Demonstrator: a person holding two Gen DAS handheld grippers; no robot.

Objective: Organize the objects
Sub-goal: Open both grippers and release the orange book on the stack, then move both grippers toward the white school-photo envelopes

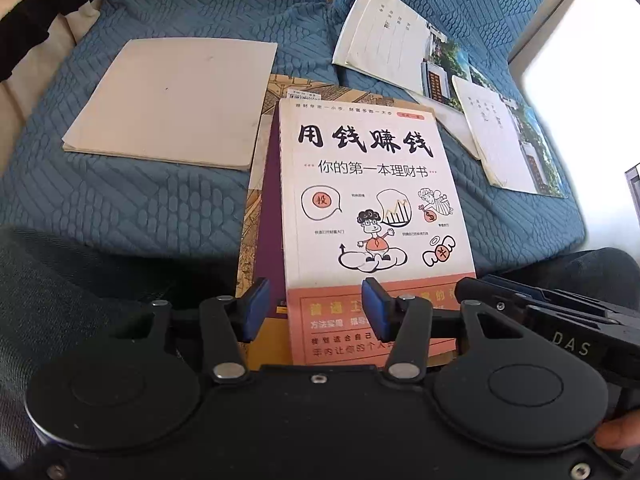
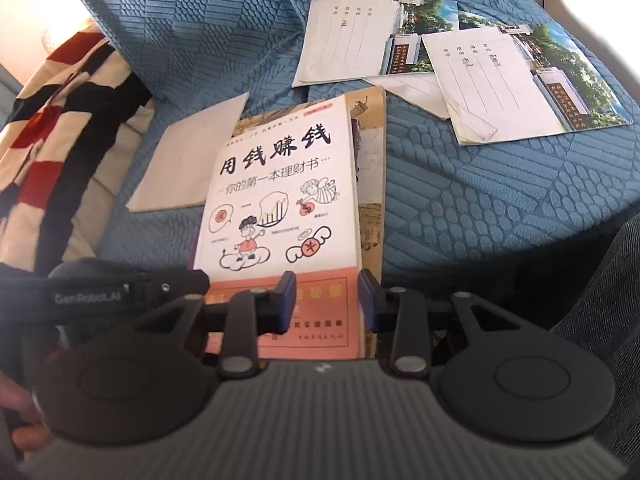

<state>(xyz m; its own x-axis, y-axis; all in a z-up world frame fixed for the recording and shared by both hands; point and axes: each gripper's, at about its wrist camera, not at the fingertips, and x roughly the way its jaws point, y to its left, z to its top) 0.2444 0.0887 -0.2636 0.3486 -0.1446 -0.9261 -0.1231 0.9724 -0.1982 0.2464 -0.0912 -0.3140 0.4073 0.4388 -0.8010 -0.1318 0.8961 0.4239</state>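
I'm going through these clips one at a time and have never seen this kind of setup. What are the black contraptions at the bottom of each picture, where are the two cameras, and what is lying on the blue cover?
There is no robot here: a person holds one hand-held gripper in each hand. Each picture comes from a fisheye camera on a gripper, looking forward along its two blue-padded fingers.

The left-wrist picture shows the left gripper, the right-wrist picture the right gripper. Both hover at the near edge of a white cartoon book, fingers apart, gripping nothing.

That book lies on top of larger books, a small stack on the blue quilted cover. Left of the stack lies a plain beige booklet. At the far right lie loose photo booklets, overlapping. A striped cloth shows in the right-wrist picture, at its left.
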